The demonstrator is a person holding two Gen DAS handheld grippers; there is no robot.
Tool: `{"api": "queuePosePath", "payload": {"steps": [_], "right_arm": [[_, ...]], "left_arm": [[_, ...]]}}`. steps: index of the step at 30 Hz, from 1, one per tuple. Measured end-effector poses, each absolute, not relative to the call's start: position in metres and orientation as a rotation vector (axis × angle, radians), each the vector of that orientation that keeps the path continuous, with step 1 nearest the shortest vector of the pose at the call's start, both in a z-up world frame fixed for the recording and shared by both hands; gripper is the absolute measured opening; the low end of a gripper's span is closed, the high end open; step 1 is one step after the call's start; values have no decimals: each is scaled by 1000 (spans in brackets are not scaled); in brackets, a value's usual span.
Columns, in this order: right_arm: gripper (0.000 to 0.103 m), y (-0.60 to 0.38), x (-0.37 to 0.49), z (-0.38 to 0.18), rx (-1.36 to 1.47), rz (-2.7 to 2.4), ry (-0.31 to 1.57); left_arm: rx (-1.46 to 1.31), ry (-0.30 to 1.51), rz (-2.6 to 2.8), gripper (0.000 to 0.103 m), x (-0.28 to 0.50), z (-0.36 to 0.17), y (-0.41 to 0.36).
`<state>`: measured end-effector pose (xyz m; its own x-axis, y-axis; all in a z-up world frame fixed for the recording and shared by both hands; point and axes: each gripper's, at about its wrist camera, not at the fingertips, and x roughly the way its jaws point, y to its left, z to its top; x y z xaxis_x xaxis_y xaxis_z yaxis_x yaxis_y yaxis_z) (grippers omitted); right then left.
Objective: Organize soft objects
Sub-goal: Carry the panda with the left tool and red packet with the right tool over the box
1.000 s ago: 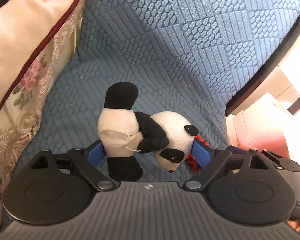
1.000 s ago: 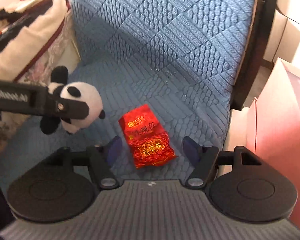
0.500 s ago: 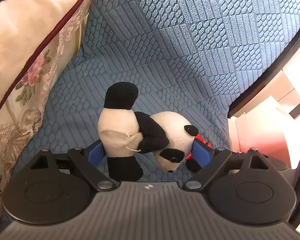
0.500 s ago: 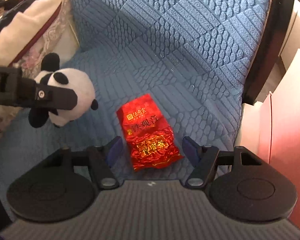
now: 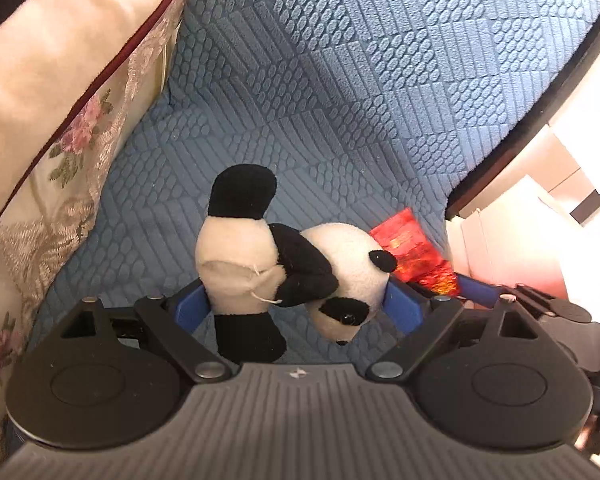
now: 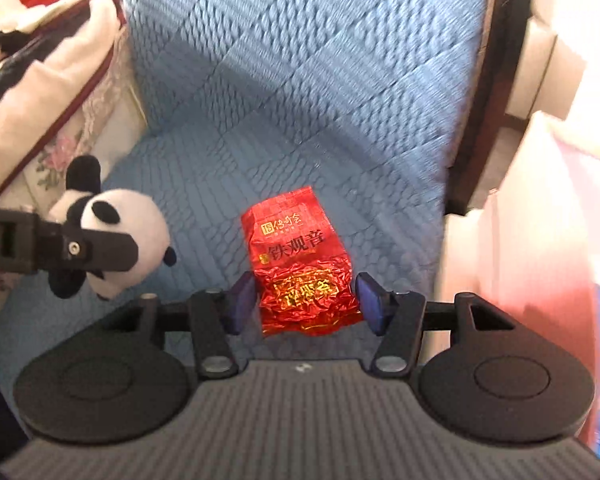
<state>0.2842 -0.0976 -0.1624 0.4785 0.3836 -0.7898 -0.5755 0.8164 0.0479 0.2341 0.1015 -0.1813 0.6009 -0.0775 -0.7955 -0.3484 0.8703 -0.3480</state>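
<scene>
At the far left a floral pillow (image 5: 60,168) leans against the blue quilted seat (image 5: 340,80). Next to it the left gripper (image 5: 296,304) is clamped on the panda (image 5: 284,264), its blue pads pressed into the body and the head, and holds the toy above the seat cushion. Further right a red foil packet (image 6: 300,272) lies flat on the seat, and the right gripper (image 6: 304,300) reaches low over it from the front, jaws apart, one on each side of its near end, not yet pressing it.

As a judgement, the sorting is midway: the panda is lifted but not placed, the packet is about to be grasped, and no destination shows.
</scene>
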Motion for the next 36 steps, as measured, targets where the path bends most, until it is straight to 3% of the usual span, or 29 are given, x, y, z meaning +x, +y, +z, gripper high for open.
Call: {"api": "queuePosePath", "payload": {"steps": [15, 36], "right_arm": [[58, -172, 242, -68, -121, 499, 772], [58, -291, 236, 31, -75, 391, 603]], "left_arm": [[-451, 848, 78, 93, 204, -122, 53], [-366, 709, -84, 93, 225, -20, -74]]}}
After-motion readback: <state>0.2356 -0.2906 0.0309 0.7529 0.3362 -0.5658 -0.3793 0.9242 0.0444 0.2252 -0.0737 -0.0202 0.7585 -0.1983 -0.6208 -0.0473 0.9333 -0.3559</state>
